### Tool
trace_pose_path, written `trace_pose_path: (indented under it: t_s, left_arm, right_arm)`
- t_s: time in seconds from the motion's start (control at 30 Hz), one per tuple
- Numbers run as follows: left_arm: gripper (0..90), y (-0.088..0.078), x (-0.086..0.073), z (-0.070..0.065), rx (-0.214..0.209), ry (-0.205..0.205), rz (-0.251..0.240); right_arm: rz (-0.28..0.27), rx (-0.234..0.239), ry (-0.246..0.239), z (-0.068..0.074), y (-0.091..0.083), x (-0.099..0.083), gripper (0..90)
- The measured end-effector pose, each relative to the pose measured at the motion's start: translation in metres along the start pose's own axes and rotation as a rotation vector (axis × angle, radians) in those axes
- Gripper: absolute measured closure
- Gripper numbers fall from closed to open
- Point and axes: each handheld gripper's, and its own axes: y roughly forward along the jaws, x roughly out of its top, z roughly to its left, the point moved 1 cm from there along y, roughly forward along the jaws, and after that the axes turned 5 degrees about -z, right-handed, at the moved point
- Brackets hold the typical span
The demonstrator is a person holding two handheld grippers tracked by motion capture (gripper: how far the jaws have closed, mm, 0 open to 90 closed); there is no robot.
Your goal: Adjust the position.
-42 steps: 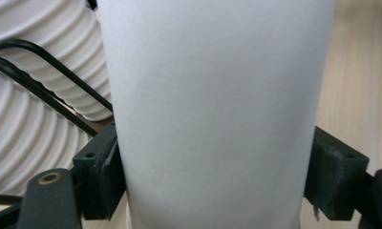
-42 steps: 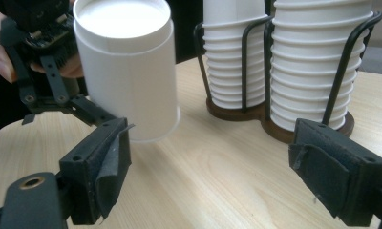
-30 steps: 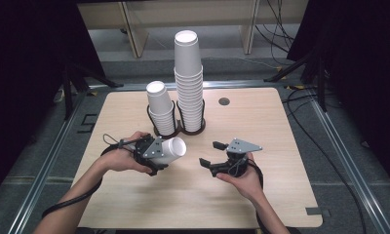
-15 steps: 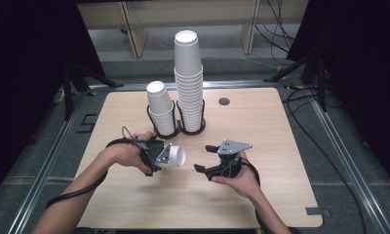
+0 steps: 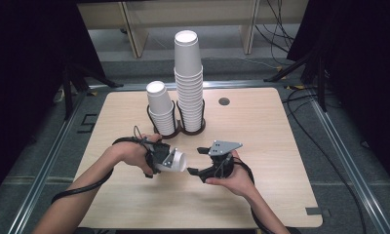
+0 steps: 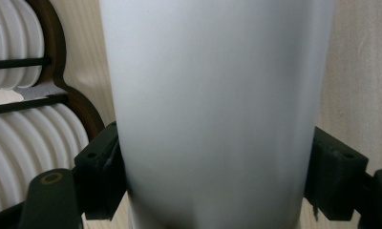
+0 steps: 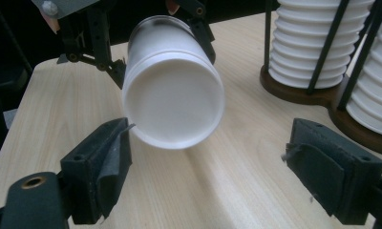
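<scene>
A white paper cup [image 5: 178, 161] lies on its side above the table, and my left gripper [image 5: 165, 160] is shut on its wall. In the left gripper view the cup [image 6: 217, 95] sits squeezed between both black pads [image 6: 100, 176]. Its base faces my right gripper [image 5: 194, 161], which stands open just to the right. In the right gripper view the cup's round base [image 7: 175, 102] hangs at the mouth of my right gripper [image 7: 222, 176]. These jaws have just been closing a little, and neither pad presses on the cup.
A dark brown two-ring holder [image 5: 183, 132] at the table's middle back carries a short cup stack [image 5: 161, 109] and a tall one [image 5: 189, 83]. A small round hole [image 5: 224, 101] lies to the right of it. The pale wooden table [image 5: 271, 195] has bare wood around both hands.
My left gripper has carried the cup slightly nearer and to the right. My right gripper has moved left toward it, so the gap between them has shrunk.
</scene>
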Motion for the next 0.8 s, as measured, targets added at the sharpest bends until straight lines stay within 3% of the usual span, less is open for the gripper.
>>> trace_pose_path:
  t_s: [0.17, 0.3, 0.33, 0.53, 0.57, 0.6, 0.73, 0.77, 0.8]
  left_arm:
    - [20.9, 0.001, 0.002, 0.002, -0.015, 0.003, 0.004]
    - [20.8, 0.002, 0.003, 0.003, -0.025, 0.007, 0.003]
    - [20.8, 0.003, 0.003, 0.003, -0.026, 0.009, 0.004]
    - [20.8, 0.004, 0.006, 0.004, -0.025, 0.014, 0.005]
    - [20.8, 0.004, 0.006, 0.004, -0.024, 0.017, 0.005]
    - [20.8, 0.003, 0.007, 0.004, -0.024, 0.019, 0.004]
    - [20.7, 0.004, 0.009, 0.005, -0.027, 0.015, 0.0]
    - [20.8, 0.004, 0.009, 0.005, -0.026, 0.019, 0.002]
    - [20.7, 0.004, 0.009, 0.005, -0.024, 0.02, 0.0]
  right_arm:
    - [0.007, 0.021, -0.034, 0.002, 0.008, 0.002, 16.1]
    - [0.004, 0.028, -0.018, 0.005, 0.013, 0.004, 16.1]
    - [0.008, 0.031, -0.043, 0.004, 0.014, 0.005, 16.1]
    - [0.004, 0.043, -0.06, 0.006, 0.021, 0.009, 16.1]
    - [-0.005, 0.052, -0.096, 0.003, 0.024, 0.009, 16.0]
    - [0.016, 0.051, -0.072, 0.005, 0.023, 0.009, 16.1]
    - [0.024, 0.05, -0.072, 0.008, 0.028, 0.008, 16.5]
    - [0.033, 0.055, -0.037, 0.01, 0.028, 0.007, 16.7]
    - [0.021, 0.055, -0.073, 0.008, 0.03, 0.008, 16.9]
